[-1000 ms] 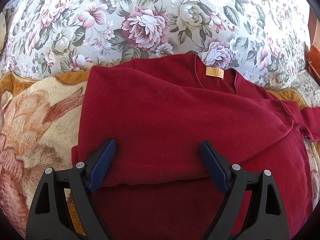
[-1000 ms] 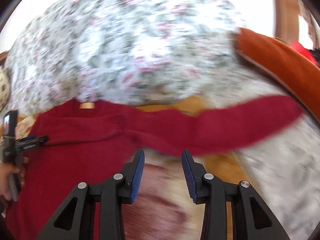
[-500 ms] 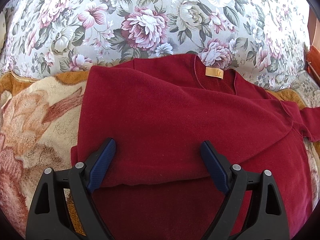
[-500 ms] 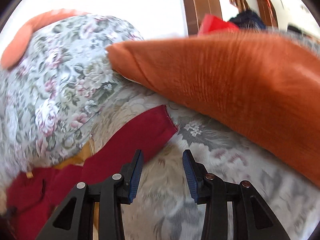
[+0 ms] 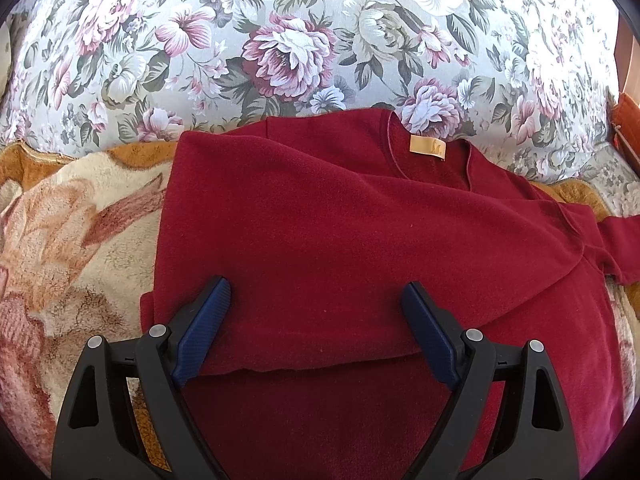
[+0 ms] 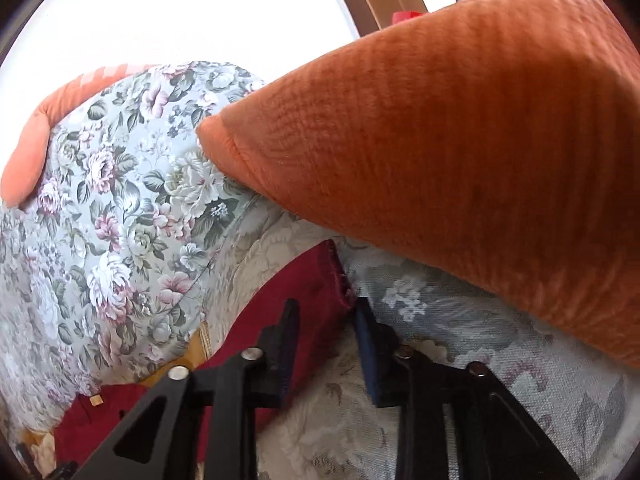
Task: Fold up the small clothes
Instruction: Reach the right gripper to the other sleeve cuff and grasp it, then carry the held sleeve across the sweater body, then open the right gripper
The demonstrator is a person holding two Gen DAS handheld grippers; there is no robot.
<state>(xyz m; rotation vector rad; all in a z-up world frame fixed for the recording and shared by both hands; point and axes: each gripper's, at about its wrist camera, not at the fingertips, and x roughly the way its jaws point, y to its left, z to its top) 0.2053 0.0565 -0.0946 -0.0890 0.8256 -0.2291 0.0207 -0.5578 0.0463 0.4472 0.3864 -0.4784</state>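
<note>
Sleeve end (image 6: 320, 276) of the dark red fleece sweater (image 5: 360, 240) sits right at the tips of the right gripper (image 6: 326, 320), whose blue-padded jaws stand narrowly apart with the hemmed cuff edge between or just beyond them; whether the pads already touch the cloth cannot be told from this view. That unfolded sleeve runs as a long strip from the cuff, at the far right of the scene, back leftward and nearer to the sweater's body, so its long axis points roughly from the right gripper toward the left one. It lies on the pale grey floral woven seat cover (image 6: 420, 360), squeezed between the big flowered cushion (image 6: 120, 208) on its left and the ribbed orange velvet pillow (image 6: 460, 152) looming over its right.

The left gripper (image 5: 316, 308) hovers over the near part of the sweater's body with its jaws spread wide and nothing between them. In its view the other sleeve is already folded across the chest, its hem lying just before the fingers, and the tan neck label (image 5: 427, 147) marks the far edge against the cushion. The cream and orange plush blanket (image 5: 72, 240) shows at the left.

By my judgement the right hand is plainly the nearer one for this sleeve: it would pinch the cuff and carry it leftward along the sleeve's own line, over the body.
</note>
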